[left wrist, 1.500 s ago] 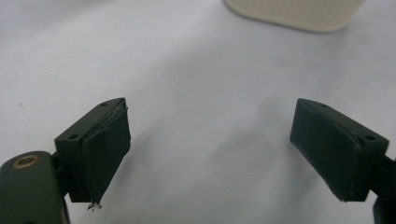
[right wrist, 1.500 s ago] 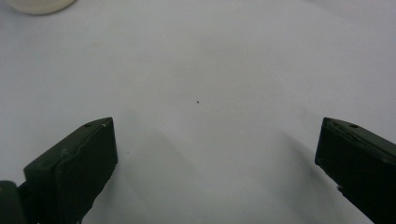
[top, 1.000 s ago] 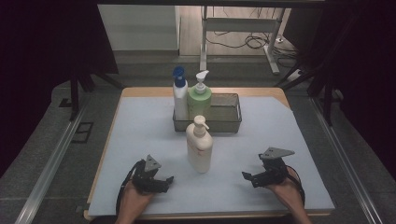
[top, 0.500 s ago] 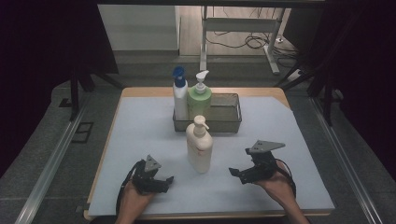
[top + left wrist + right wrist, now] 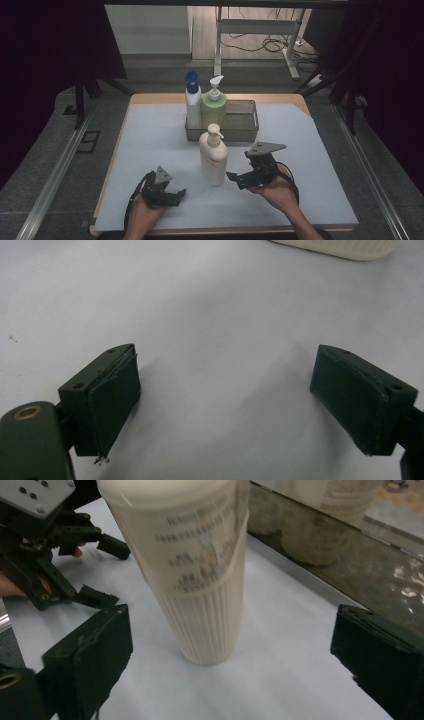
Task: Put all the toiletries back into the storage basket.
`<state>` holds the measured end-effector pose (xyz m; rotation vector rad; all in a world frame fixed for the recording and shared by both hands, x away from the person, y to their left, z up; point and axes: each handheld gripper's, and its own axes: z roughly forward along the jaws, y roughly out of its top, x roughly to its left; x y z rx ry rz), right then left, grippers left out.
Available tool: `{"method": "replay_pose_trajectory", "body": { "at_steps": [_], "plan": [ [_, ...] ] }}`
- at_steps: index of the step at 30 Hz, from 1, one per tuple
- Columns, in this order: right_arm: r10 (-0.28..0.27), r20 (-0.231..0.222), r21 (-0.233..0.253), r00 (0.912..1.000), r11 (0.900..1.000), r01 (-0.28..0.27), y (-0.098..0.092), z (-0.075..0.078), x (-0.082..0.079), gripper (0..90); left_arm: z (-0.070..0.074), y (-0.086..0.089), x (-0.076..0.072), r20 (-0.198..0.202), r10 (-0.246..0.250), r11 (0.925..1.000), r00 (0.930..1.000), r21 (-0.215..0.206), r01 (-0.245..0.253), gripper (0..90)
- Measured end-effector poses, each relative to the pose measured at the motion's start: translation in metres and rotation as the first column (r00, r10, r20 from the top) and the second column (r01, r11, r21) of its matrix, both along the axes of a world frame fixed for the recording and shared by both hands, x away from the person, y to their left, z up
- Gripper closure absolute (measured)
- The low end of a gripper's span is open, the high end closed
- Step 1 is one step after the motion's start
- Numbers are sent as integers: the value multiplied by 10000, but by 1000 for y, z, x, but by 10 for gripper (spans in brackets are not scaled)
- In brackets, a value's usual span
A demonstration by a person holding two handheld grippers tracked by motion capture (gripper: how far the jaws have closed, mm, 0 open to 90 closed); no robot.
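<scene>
Standing upright near the middle of the table, toward its front edge: a cream pump bottle [image 5: 213, 156], smooth plastic above, finely ribbed on the lower half, with a printed label and a white pump head. In the right gripper view, showing the same cream pump bottle [image 5: 200, 575] as a tall rounded column, its base resting flat on the pale sheet.

Reaching toward it from the right: the right gripper [image 5: 234, 178], held in a hand [image 5: 275, 189], with a grey 3-cornered plate on top; its 2 blocky black jaws spread wide, 1 to each side of the bottle, not touching it. Lying near the front left corner: the left gripper [image 5: 179, 194], jaws likewise wide apart over bare sheet, matte black pads with slightly frayed edges in the left gripper view.

Sitting behind the bottle, toward the back edge: a dark rectangular wire-mesh basket [image 5: 245, 131], holding a white bottle with a blue spray head [image 5: 192, 102] and a round green pump bottle [image 5: 214, 106] at its left end.

Covering the wooden table [image 5: 150, 98]: a smooth pale blue-white sheet [image 5: 310, 150].
</scene>
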<state>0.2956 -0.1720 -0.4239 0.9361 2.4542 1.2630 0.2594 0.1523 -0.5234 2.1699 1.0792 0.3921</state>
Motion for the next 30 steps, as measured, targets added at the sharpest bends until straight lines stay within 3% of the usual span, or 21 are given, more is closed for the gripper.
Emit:
{"method": "replay_pose_trajectory", "body": {
  "at_steps": [10, 20, 30],
  "plan": [
    [-31, 186, -51, 9998, 10000, 32, 30, 10, 7, 117, 0, 0, 0, -9, -9, 10000, 10000, 8, 9, 123],
    [-182, 502, -200, 9986, 9996, 193, 57, 8, 12, 165, 0, 0, 0, -4, -1, 10000, 10000, 9, 1, 123],
    [-580, 1145, -323, 9917, 9975, 621, 72, 4, 15, 268, 0, 0, 0, 2, 2, 10000, 10000, 9, -2, 123]
  ]
}}
